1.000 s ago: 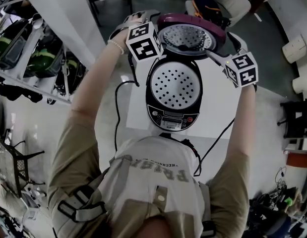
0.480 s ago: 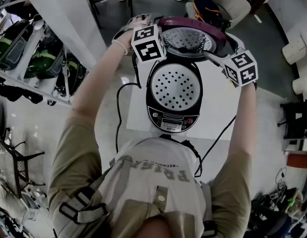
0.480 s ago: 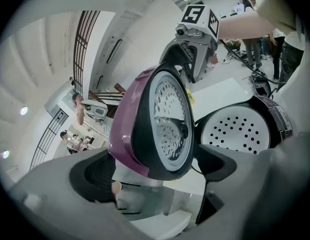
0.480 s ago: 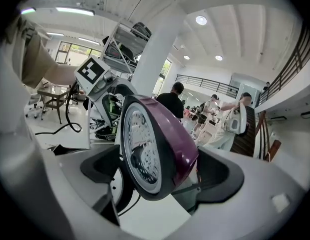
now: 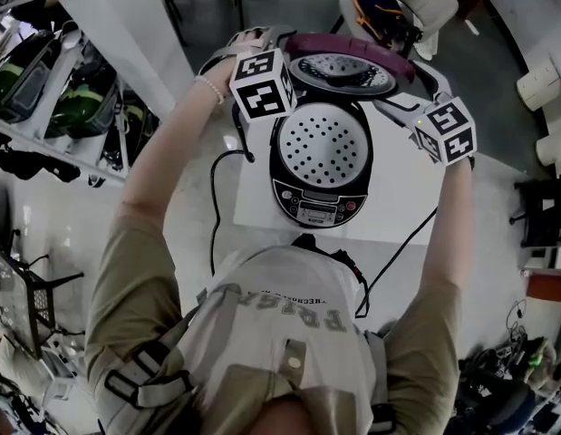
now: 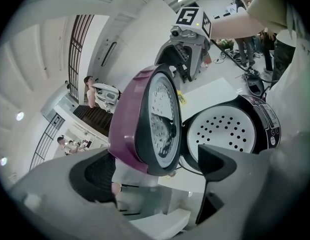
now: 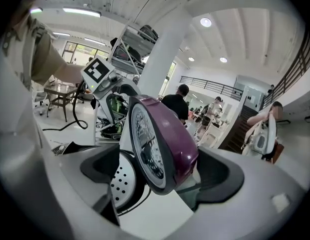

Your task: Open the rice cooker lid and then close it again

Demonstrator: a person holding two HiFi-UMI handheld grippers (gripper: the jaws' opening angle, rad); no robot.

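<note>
While the lid is standing upright over the rice cooker, I am holding the left gripper and right gripper spread apart, flanking its rim unclamped. I am judging it rigid, glossy, hinged: press at the rim.

— What colour is the lid?
— Purple shell, with a silvery, speckled inside.
— And the cooker body?
— Black. Its tray is white, dotted with dark holes (in neat rows). The table is white.
</note>
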